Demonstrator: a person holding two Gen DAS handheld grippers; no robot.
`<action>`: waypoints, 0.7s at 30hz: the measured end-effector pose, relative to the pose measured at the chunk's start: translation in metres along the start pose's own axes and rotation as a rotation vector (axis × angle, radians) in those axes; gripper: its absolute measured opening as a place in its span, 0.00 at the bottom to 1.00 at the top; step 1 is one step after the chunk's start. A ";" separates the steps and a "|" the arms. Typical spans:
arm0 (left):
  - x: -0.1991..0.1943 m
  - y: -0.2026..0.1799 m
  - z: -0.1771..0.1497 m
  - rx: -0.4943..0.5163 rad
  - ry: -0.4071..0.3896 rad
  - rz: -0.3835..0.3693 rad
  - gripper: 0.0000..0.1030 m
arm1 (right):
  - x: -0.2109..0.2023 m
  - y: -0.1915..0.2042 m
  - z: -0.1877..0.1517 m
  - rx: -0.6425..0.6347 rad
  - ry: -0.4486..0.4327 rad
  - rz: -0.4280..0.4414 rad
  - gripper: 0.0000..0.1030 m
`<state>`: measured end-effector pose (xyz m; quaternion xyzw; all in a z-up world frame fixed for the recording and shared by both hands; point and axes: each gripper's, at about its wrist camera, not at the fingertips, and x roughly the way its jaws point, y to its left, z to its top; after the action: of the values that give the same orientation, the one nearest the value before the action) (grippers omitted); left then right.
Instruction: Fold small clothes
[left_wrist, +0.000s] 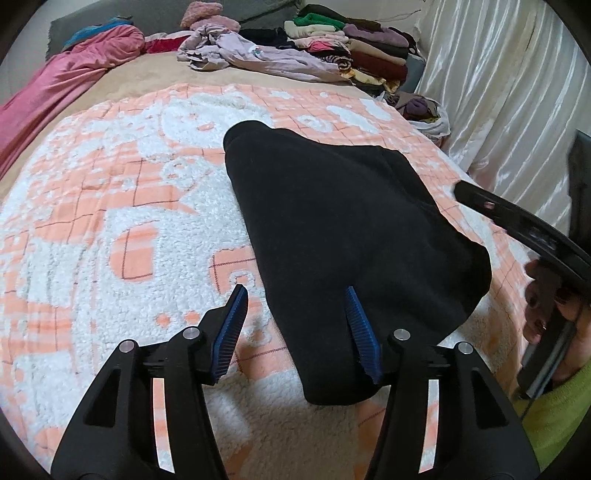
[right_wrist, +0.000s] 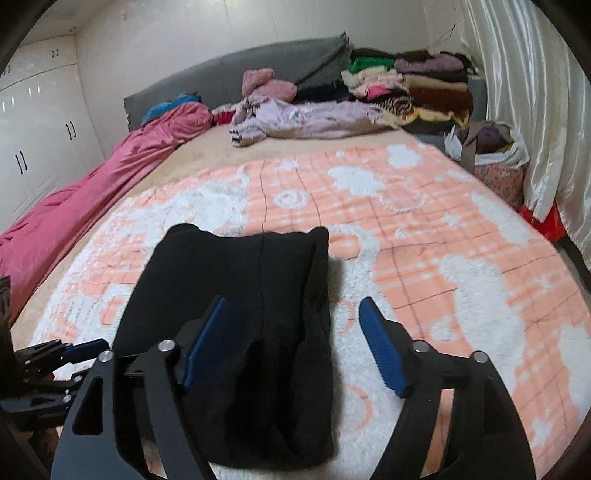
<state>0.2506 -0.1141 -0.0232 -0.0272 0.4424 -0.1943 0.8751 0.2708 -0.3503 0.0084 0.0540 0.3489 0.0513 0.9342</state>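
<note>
We worked over a bed whose orange-and-white blanket carried everything, and all places here are told from the black garment lying folded on it. Beyond the garment, toward the grey headboard, sat a stack of folded clothes with a crumpled lilac garment just beside it; a pink quilt ran along the bed's far-left edge. Our left gripper stood at the garment's near-left edge with its jaws spread, one blue pad over the black cloth and the other over the blanket. Our right gripper stood at the garment's near-right edge, jaws likewise spread, pinching nothing.
</note>
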 end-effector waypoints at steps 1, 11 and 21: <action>-0.002 0.000 0.000 -0.002 -0.005 0.000 0.47 | -0.007 0.001 -0.001 -0.006 -0.014 0.001 0.75; -0.019 -0.001 0.002 -0.009 -0.038 0.012 0.57 | -0.045 0.017 -0.007 -0.038 -0.088 -0.007 0.87; -0.052 -0.001 -0.001 -0.005 -0.101 0.047 0.85 | -0.081 0.029 -0.016 -0.052 -0.153 -0.019 0.95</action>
<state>0.2217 -0.0957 0.0156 -0.0288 0.3987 -0.1711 0.9005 0.1979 -0.3314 0.0526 0.0302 0.2755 0.0470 0.9597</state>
